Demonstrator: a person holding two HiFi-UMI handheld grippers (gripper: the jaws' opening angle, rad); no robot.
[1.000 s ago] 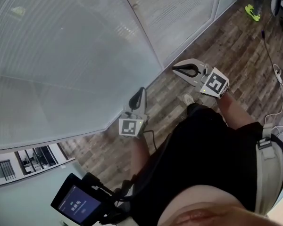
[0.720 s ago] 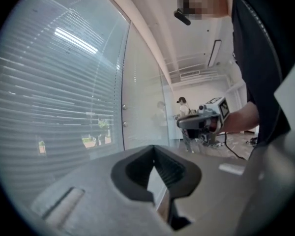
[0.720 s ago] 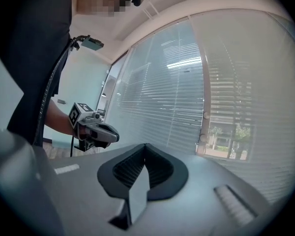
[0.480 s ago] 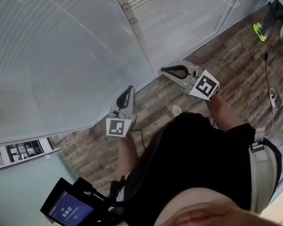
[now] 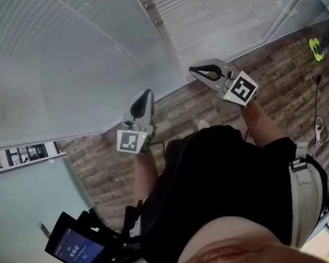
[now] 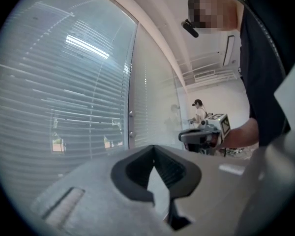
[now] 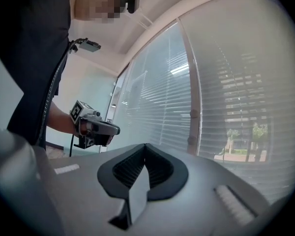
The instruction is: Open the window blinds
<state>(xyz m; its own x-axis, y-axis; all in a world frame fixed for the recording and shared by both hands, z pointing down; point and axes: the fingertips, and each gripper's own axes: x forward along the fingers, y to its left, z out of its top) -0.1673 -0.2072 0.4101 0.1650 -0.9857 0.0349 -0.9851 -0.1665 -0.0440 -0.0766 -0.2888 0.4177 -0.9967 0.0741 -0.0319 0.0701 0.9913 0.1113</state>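
Observation:
White slatted blinds (image 5: 60,53) hang shut behind tall glass panes; some slats show gaps in the left gripper view (image 6: 64,97) and the right gripper view (image 7: 236,97). A pale post (image 5: 153,15) between two panes carries two small round knobs (image 5: 149,6). My left gripper (image 5: 145,96) points at the glass left of the post, jaws shut and empty, a short way off the pane. My right gripper (image 5: 195,69) lies near the foot of the post, also shut on nothing. Each gripper appears in the other's view: the right gripper (image 6: 202,134), the left gripper (image 7: 96,127).
Wood-plank floor (image 5: 263,64) runs along the foot of the glass. A screen device (image 5: 71,248) hangs at the lower left. White cables and a power strip (image 5: 318,130) lie at the right, a green shoe (image 5: 317,48) beyond. Another person (image 6: 198,109) stands far back.
Both grippers have moved along the glass wall and a little closer to it, the left one rising slightly. Both jaws stay shut. The post with its knobs now sits nearer the grippers.

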